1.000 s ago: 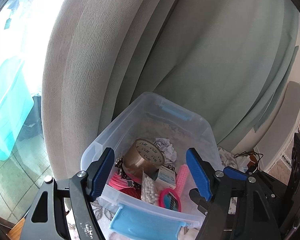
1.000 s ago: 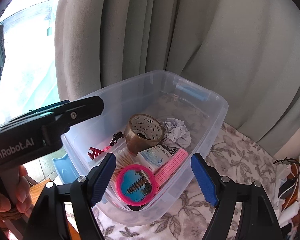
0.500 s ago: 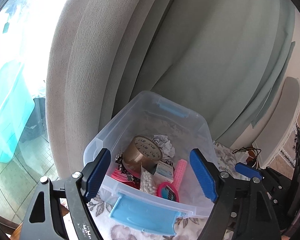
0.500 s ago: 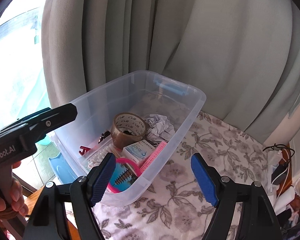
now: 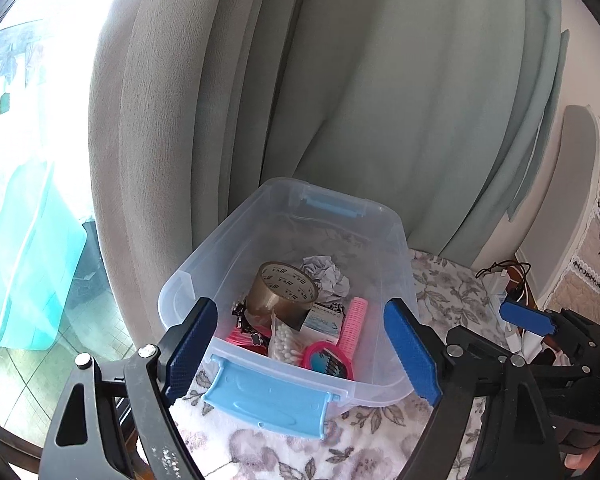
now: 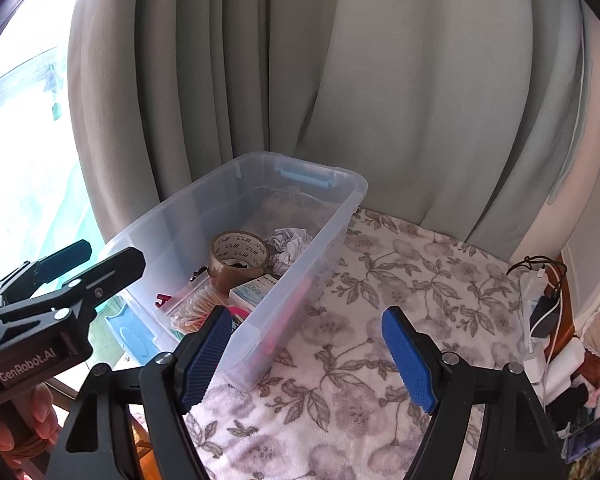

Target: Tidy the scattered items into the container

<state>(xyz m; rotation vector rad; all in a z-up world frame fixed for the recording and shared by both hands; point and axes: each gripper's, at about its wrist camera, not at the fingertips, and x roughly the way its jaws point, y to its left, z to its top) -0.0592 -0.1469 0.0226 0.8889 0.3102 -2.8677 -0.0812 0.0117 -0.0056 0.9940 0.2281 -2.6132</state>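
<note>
A clear plastic bin (image 5: 396,236) with blue latches stands on a floral cloth (image 6: 400,280) and also shows in the right wrist view (image 6: 348,184). Inside lie a brown tape roll (image 5: 284,292), crumpled paper (image 5: 326,274), a pink hair roller (image 5: 354,322), a small box (image 5: 324,320), a bag of cotton swabs (image 5: 286,346) and a pink round mirror (image 5: 328,364). My left gripper (image 5: 304,348) is open and empty in front of the bin. My right gripper (image 6: 308,356) is open and empty, to the right of the bin above the cloth.
Grey-green curtains (image 6: 340,80) hang right behind the bin. A bright window (image 5: 28,120) is at the left. Chargers and cables (image 6: 540,304) lie at the cloth's right edge. The left gripper's body (image 6: 60,300) shows at the left of the right wrist view.
Both grippers have drawn back and up from the bin, which now looks smaller. The right gripper has shifted right over the cloth. Both stayed open and empty.
</note>
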